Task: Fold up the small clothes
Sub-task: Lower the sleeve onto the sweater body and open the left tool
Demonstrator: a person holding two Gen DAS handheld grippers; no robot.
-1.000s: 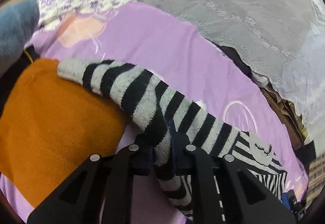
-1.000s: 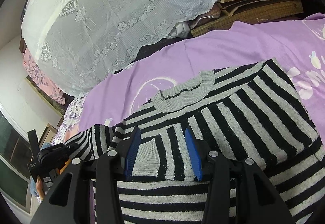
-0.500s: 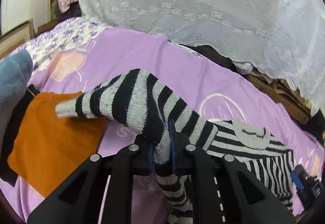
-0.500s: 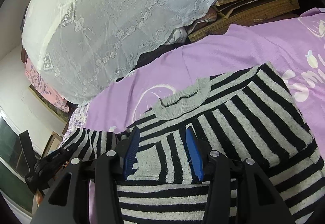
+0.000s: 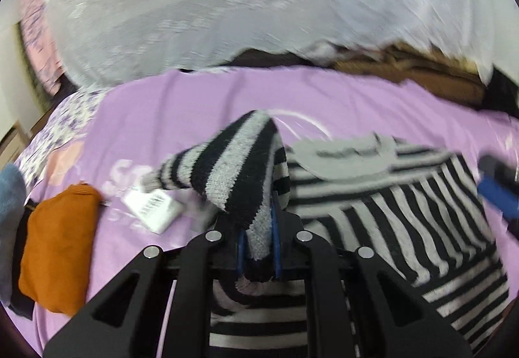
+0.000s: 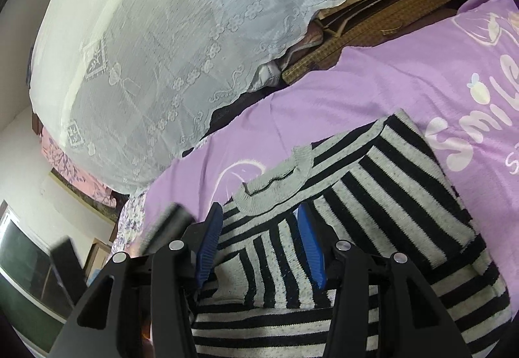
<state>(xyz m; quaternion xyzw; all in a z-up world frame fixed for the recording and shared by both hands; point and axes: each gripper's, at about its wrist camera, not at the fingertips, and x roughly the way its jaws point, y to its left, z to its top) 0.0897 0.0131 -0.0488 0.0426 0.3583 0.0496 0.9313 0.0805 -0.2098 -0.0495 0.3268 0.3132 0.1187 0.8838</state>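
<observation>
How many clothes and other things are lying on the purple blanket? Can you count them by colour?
Striped black-and-grey sweater: 1
Orange folded garment: 1
Blue-grey fuzzy cloth at the edge: 1
White tag: 1
Total: 4
</observation>
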